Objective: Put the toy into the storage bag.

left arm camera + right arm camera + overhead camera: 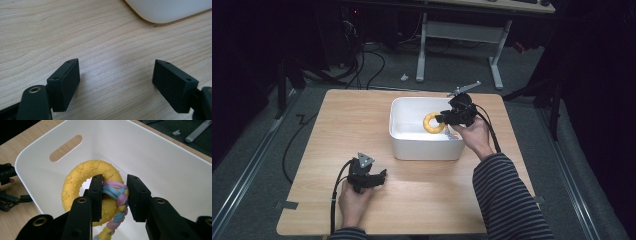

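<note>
My right fingers (114,198) pinch the ring toy (82,182) over the tub (160,157) at its braided rope: soft, light, grippy. Left fingers (116,85) wide open, empty, above the surface (75,30).

Lab or recording studio setup: lone wooden table (412,200) on grey carpet (252,170), dark surroundings, loose cables (362,65) across floor, white-legged desk frame (462,45) behind, floor rail (242,175) at side, tape marks (287,205) by table.
</note>
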